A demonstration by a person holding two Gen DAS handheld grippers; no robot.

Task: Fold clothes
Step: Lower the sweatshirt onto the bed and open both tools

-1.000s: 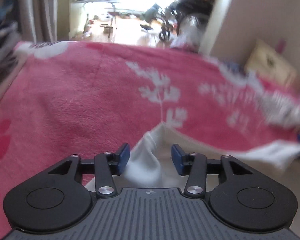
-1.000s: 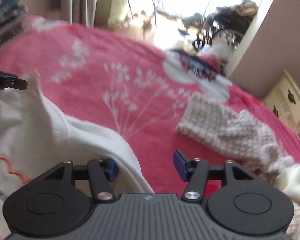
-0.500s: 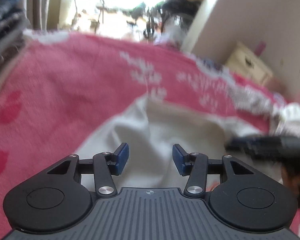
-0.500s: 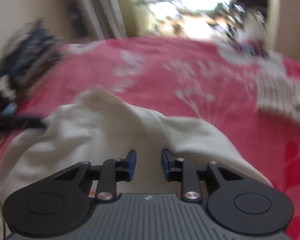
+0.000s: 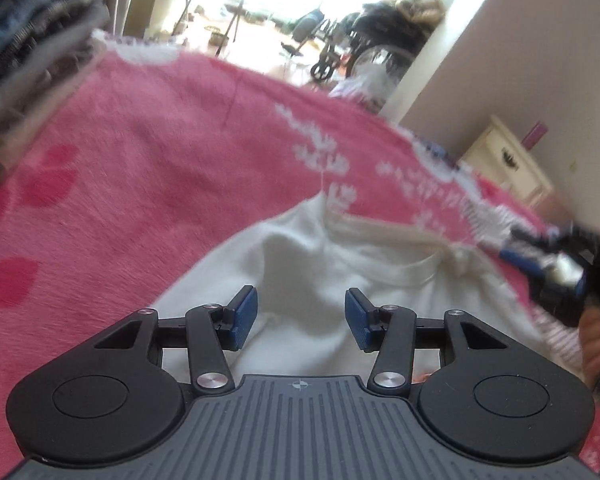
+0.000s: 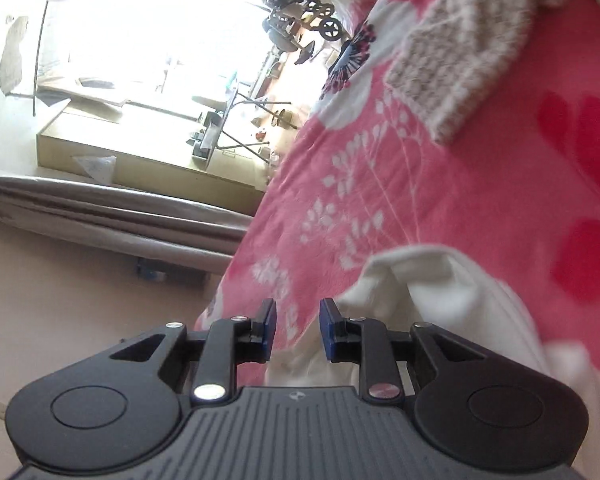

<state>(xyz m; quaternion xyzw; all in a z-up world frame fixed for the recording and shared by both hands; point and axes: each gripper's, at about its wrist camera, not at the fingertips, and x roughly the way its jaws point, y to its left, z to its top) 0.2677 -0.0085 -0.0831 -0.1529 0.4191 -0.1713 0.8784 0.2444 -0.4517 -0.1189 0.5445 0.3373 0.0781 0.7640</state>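
A white garment (image 5: pixel 312 264) lies crumpled on the pink flowered blanket (image 5: pixel 148 152). My left gripper (image 5: pixel 300 318) hovers low over it, jaws apart, with cloth beneath them and nothing pinched. My right gripper (image 6: pixel 298 330) is rolled onto its side at the garment's edge (image 6: pixel 440 292). Its jaws stand narrowly apart; blanket shows through the gap and white cloth runs under the right finger. In the left wrist view the right gripper (image 5: pixel 540 264) appears blurred at the far right, beside the garment's bunched neckline (image 5: pixel 456 260).
A stack of folded clothes (image 5: pixel 32 56) sits at the blanket's left. A beige knitted piece (image 6: pixel 460 60) lies further along the blanket. A cream cabinet (image 5: pixel 508 164) stands by the wall. Curtains (image 6: pixel 112 216) and a bright room lie beyond the bed.
The right gripper narrowed its jaws, rolled onto its side and shifted to the garment's far edge. The left gripper moved back along the white cloth, so more of the garment shows ahead of it.
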